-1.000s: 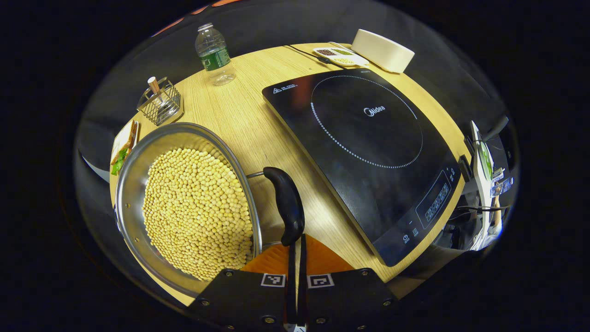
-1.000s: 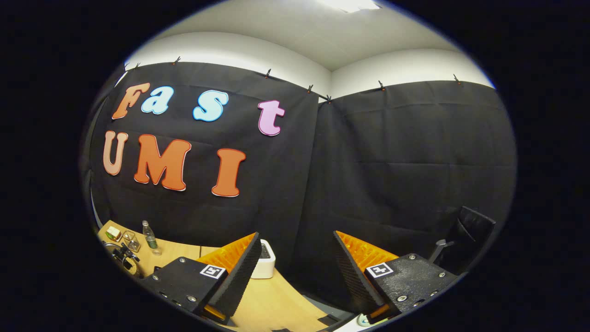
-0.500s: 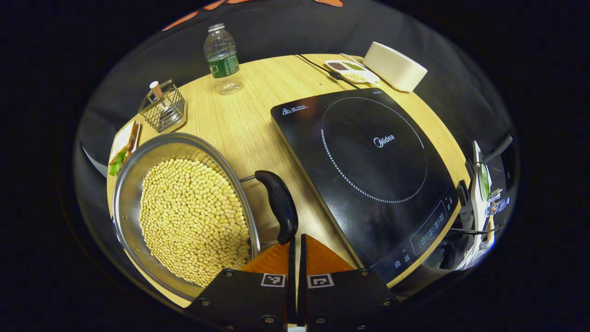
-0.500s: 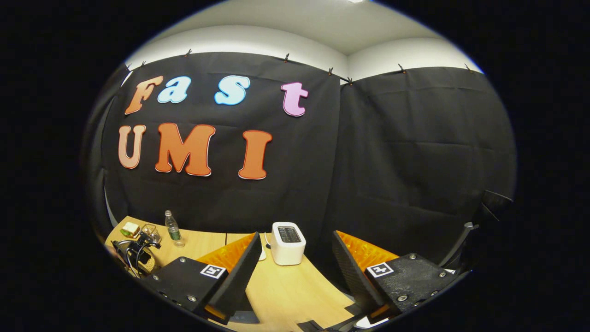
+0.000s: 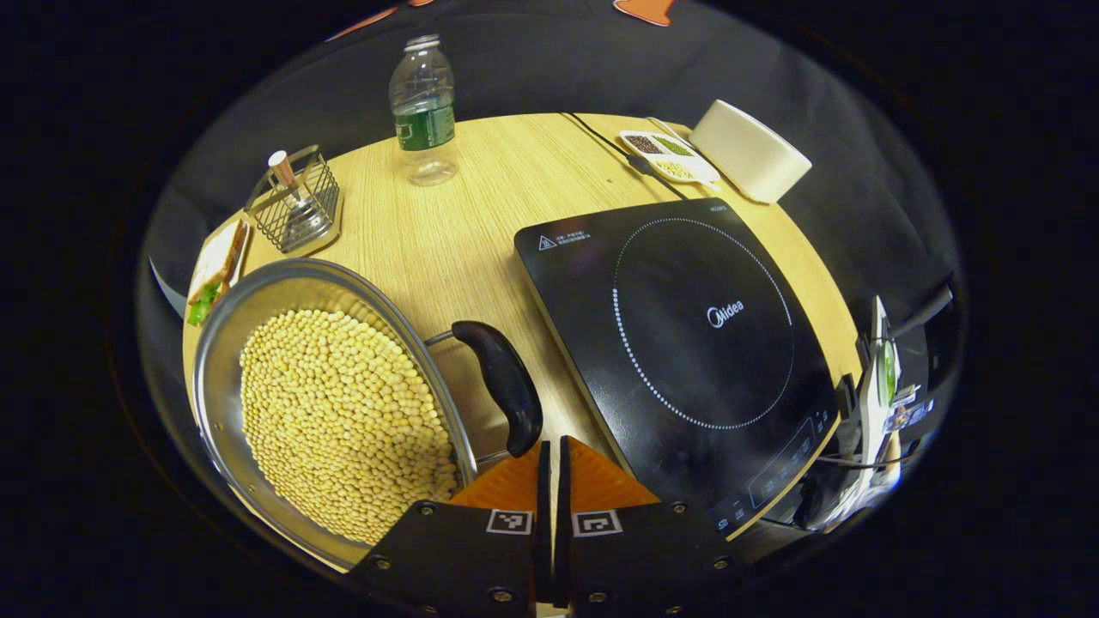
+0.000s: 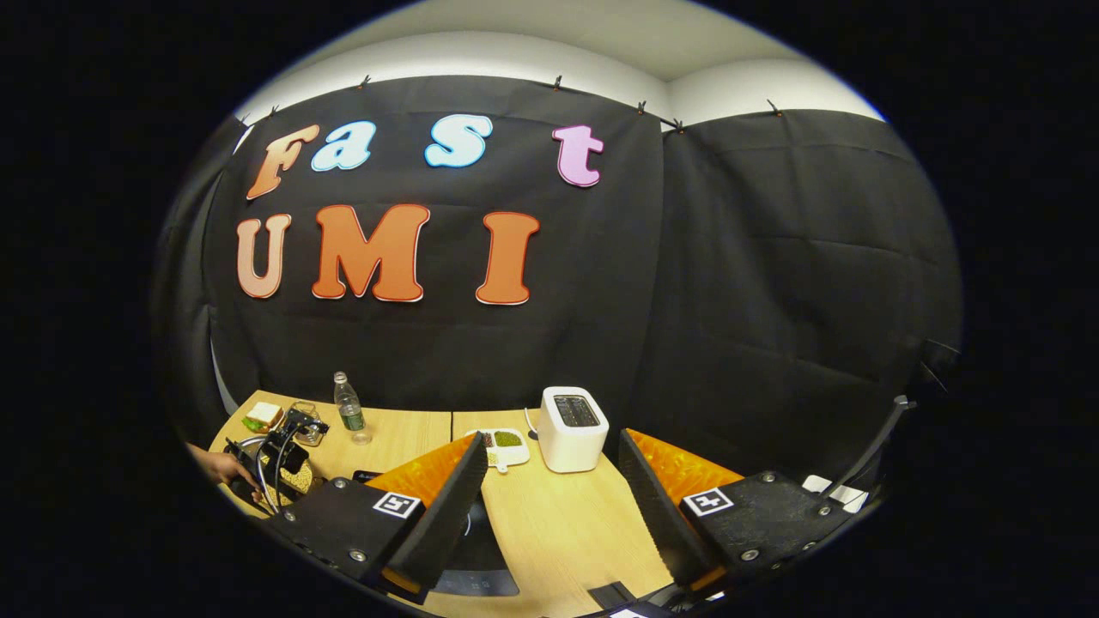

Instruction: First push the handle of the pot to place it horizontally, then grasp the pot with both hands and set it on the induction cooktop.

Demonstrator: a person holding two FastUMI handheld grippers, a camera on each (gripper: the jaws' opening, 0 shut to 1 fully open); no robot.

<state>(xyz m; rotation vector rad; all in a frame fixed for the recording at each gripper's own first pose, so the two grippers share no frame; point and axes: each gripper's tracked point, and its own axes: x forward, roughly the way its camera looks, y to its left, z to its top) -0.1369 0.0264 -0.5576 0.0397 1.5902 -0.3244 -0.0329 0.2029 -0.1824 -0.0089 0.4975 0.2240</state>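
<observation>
Left claw backs off the pot handle

On the surface (image 5: 446, 232), the pot (image 5: 258, 403) sits left of the cooktop (image 5: 687, 343); its handle (image 5: 502, 386) has swung flatter. Left claw (image 5: 549, 481) pinched empty, right claw (image 6: 549, 489) wide, lowering: two-handed grasp likely next.

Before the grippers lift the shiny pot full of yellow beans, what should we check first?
1. Black pot handle laid horizontal: cannot tell.
2. Left gripper ready to grasp: not ok, fingers shut, tips beside the handle.
3. Right gripper open: ok.
4. Right gripper near the steel pot: not ok, it hangs over the wooden table, far off.
5. Black induction cooktop top free: ok.
6. Beans inside the pot: ok.
</observation>
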